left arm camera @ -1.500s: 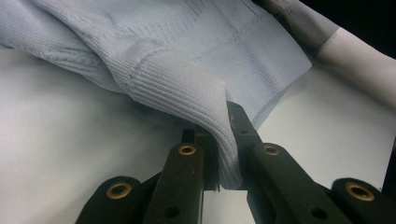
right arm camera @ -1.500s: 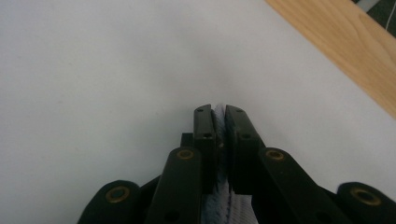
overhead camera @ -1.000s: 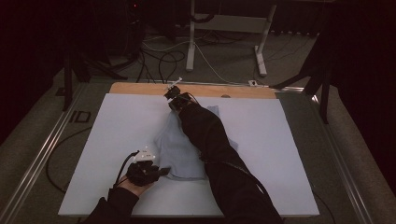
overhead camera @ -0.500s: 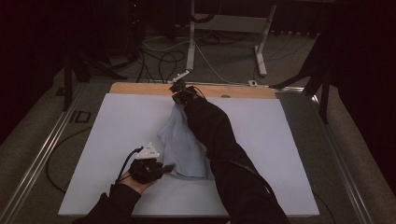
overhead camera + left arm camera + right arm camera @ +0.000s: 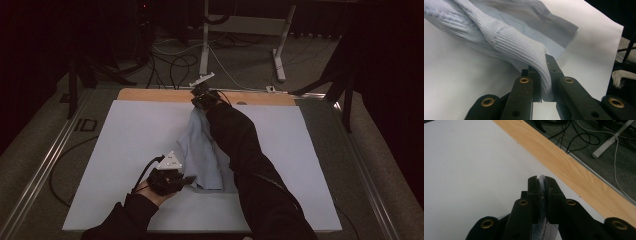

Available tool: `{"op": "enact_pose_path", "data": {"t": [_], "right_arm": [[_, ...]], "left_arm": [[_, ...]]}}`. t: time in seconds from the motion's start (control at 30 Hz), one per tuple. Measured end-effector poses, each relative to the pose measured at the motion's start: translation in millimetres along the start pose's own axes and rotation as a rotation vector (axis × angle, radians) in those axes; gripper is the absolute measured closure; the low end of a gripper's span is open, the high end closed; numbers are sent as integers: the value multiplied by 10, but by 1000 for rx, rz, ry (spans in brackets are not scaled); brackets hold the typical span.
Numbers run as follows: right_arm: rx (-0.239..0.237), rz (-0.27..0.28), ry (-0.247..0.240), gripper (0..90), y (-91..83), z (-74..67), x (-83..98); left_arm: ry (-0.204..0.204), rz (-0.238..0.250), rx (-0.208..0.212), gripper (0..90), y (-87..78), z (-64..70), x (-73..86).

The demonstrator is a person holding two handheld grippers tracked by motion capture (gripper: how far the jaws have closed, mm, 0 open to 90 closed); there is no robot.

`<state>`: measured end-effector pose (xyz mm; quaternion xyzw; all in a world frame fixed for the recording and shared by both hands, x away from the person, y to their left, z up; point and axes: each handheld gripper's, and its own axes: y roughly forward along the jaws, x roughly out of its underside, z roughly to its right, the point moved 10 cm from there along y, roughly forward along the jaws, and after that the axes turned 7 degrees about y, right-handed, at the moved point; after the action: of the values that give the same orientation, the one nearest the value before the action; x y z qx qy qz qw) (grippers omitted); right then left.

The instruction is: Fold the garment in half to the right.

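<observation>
Garment (image 5: 202, 150) lies mid-sheet on the white table cover (image 5: 125, 135), light blue knit. Left gripper (image 5: 543, 82) pinches its ribbed hem, right gripper (image 5: 542, 195) pinches the far edge (near the wooden strip (image 5: 574, 173)). I'd lift both evenly, keeping the cloth taut.

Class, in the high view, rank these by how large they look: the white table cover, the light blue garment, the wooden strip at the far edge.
1. white table cover
2. light blue garment
3. wooden strip, though an arm hides part of the garment, so these last two run close.
</observation>
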<state>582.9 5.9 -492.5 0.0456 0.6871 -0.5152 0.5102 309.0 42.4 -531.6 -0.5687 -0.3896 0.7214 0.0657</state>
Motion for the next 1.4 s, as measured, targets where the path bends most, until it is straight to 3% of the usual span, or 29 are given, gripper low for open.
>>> {"op": "enact_pose_path", "data": {"t": [0.3,0.8,1.4], "right_arm": [[-4,26,37,847,-147,140,46],[2,36,69,846,-310,451,253],[-4,2,92,845,-227,682,564]], "left_arm": [[47,-12,12,872,62,84,-125],[107,-43,53,872,391,253,-374],[136,-82,81,872,824,404,-494]]}}
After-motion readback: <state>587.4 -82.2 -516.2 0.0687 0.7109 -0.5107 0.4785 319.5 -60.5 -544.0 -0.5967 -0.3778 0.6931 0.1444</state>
